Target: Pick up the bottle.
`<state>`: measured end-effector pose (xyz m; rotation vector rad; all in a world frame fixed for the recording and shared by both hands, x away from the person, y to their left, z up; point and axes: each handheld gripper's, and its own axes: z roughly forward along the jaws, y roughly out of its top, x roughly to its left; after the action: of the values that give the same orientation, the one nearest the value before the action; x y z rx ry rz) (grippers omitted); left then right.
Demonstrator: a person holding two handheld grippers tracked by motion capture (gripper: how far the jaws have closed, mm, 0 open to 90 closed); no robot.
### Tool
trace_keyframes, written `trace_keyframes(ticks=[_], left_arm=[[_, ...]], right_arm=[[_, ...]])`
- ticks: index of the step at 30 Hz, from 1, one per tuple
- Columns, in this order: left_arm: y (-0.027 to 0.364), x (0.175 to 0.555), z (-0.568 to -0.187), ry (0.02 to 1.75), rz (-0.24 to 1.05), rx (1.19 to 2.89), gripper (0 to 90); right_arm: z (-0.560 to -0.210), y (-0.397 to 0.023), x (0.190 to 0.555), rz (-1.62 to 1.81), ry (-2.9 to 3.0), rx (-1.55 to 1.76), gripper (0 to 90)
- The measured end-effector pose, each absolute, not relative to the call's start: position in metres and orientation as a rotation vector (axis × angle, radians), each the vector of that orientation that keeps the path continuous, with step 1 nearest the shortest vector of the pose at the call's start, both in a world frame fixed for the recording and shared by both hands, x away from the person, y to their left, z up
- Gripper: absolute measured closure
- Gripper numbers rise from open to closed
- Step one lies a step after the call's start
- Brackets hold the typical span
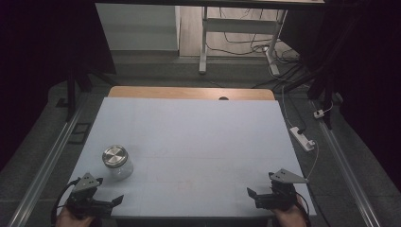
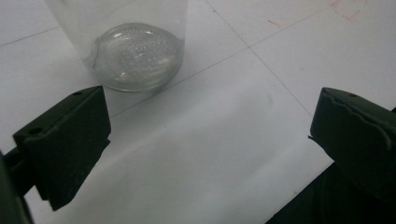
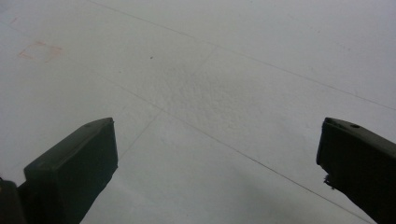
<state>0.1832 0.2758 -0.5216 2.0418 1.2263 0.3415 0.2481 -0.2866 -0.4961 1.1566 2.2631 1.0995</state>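
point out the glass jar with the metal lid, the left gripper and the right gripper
clear glass jar with round silver metal lid (image 1: 116, 157): high view, on the lid's top
left gripper (image 1: 119, 199): high view, between its open black jaws
right gripper (image 1: 251, 194): high view, between its open jaws

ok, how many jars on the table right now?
1. A clear glass jar with a metal lid stands upright near the table's front left, just ahead of the open left claw. The left gripper view shows its base. Nothing on the white table could hide another.

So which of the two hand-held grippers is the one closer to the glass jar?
The left hand-held gripper, at the table's near left corner. The glass jar with the metal lid stands just beyond it; the right hand-held gripper sits far across the table.
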Motion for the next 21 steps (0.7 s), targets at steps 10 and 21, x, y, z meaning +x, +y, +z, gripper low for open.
trace_keyframes(ticks=[10, 21], left_arm=[[0.2767, 0.1835, -0.522, 1.234, 0.334, 2.029, 0.0], [0.2766, 0.1847, -0.5224, 1.244, 0.323, 2.03, 0.0]], right_arm=[[-0.4964, -0.2846, 0.2484, 1.103, 2.296, 1.122, 0.0], [-0.4966, -0.2834, 0.2486, 1.093, 2.314, 1.109, 0.0]])
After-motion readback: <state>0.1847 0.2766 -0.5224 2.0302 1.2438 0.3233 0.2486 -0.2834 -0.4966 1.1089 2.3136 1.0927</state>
